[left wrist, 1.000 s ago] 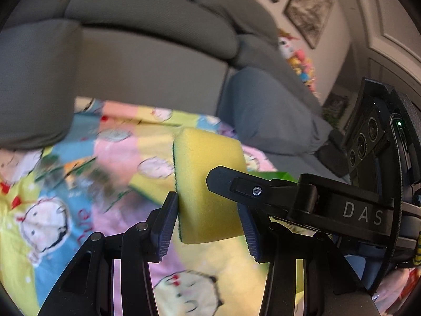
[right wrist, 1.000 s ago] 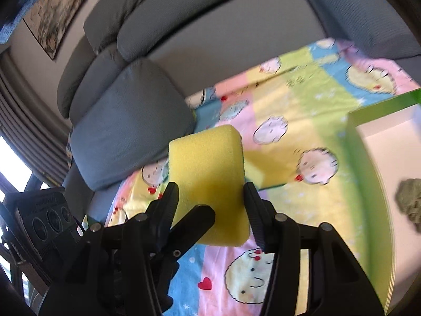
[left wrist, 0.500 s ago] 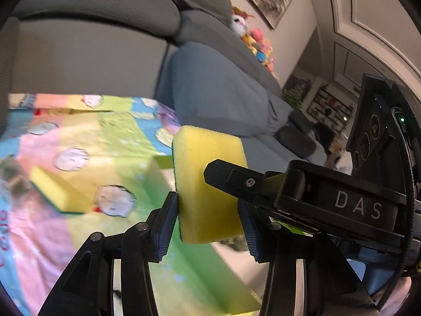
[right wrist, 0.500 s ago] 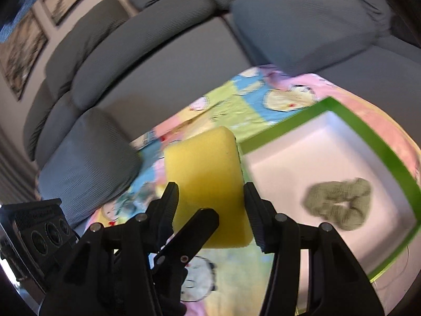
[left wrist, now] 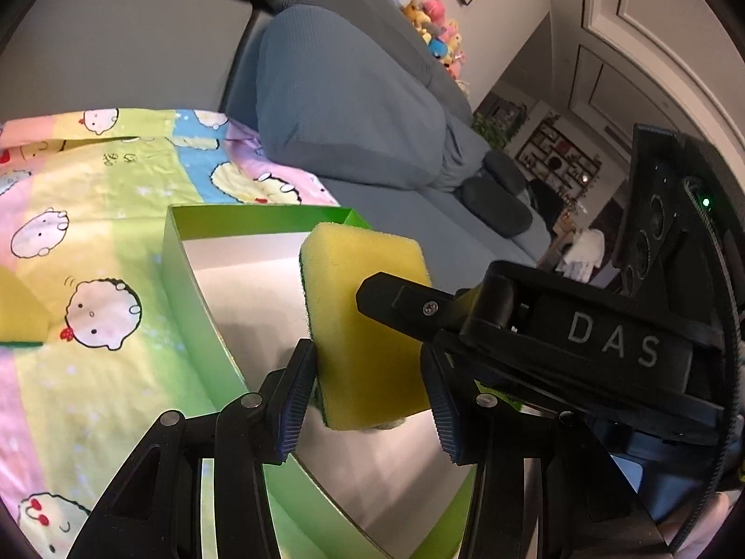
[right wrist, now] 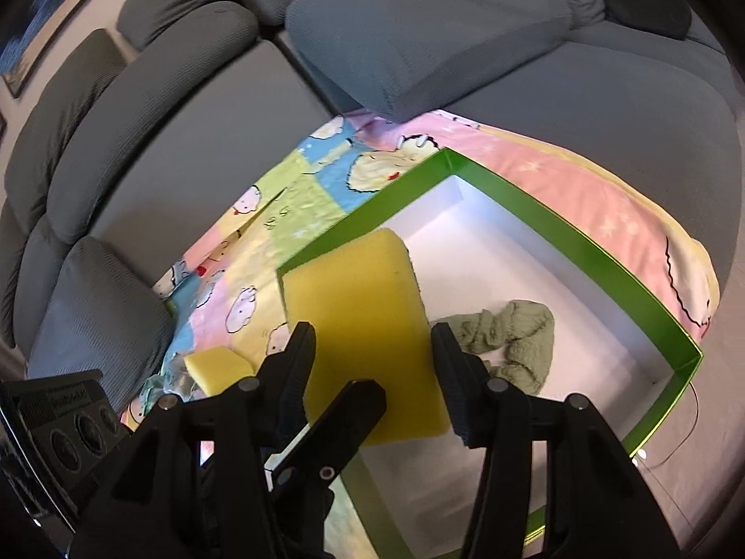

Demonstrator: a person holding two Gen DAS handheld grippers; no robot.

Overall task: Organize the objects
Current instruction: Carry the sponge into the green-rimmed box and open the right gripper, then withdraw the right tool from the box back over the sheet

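A yellow sponge (left wrist: 354, 256) with a green scouring side hangs over the green box (left wrist: 186, 289), and both grippers hold it. My left gripper (left wrist: 368, 363) is shut on it across its thickness. In the left wrist view a black finger (left wrist: 409, 303) of the right gripper lies against the sponge's face. My right gripper (right wrist: 375, 340) is shut on the same sponge (right wrist: 354, 289) across its width, above the near-left corner of the box (right wrist: 582, 242). A green fabric scrunchie (right wrist: 512, 340) lies on the box's white floor.
The box sits on a pastel cartoon blanket (left wrist: 93, 242) spread over a grey sofa (right wrist: 419, 32). A second yellow sponge (right wrist: 216, 368) lies on the blanket left of the box. Grey cushions (left wrist: 344, 107) rise behind, and plush toys (left wrist: 428, 14) sit far back.
Both grippers carried the sponge from above the blanket rightward and slightly down, to above the green box. The scrunchie and the box interior came into view. The grip looks the same.
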